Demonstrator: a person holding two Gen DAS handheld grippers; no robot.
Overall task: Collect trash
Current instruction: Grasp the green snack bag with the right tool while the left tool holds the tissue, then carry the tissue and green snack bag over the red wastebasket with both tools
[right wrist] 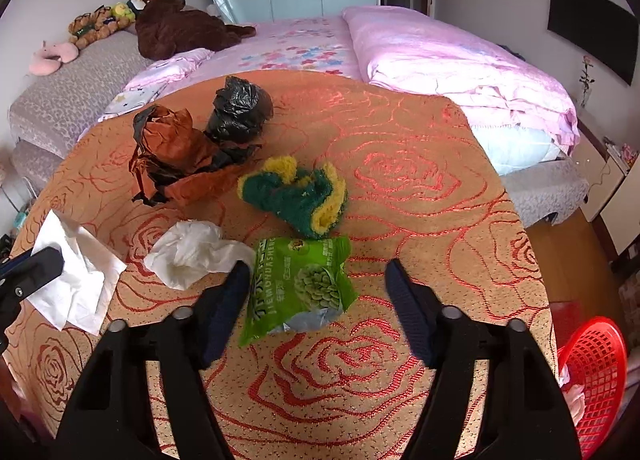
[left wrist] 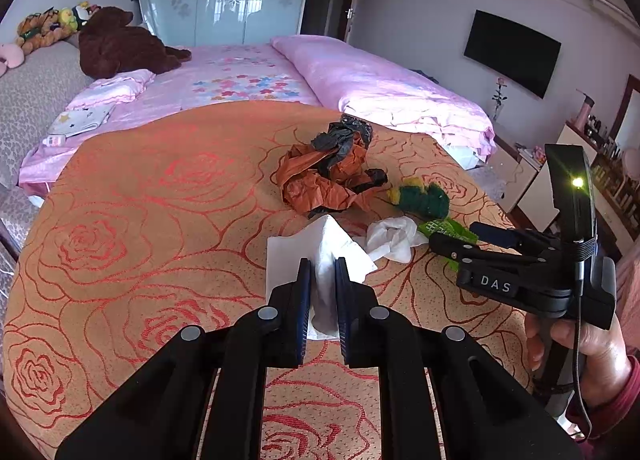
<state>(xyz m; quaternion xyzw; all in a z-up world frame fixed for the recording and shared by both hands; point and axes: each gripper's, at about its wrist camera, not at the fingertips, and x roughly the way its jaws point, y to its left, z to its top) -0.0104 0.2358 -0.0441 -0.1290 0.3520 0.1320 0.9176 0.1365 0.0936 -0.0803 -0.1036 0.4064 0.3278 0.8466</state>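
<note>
- Cloth cover (right wrist: 400,132) on the worktop: woven, orange, with shiny red rose threads.
- Tissue (left wrist: 320,260): soft, matt white paper, creased.
- Snack packet (right wrist: 300,284): glossy green plastic film.
- Black bag (right wrist: 240,108), upper left: thin, crinkled, shiny plastic.
- Green-and-yellow rag (right wrist: 296,196): fluffy.
- Basket (right wrist: 596,372), lower right: red plastic mesh.

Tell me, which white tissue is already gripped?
The flat tissue, pinched in the left hand-held gripper. The crumpled tissue lies free on the table.
</note>
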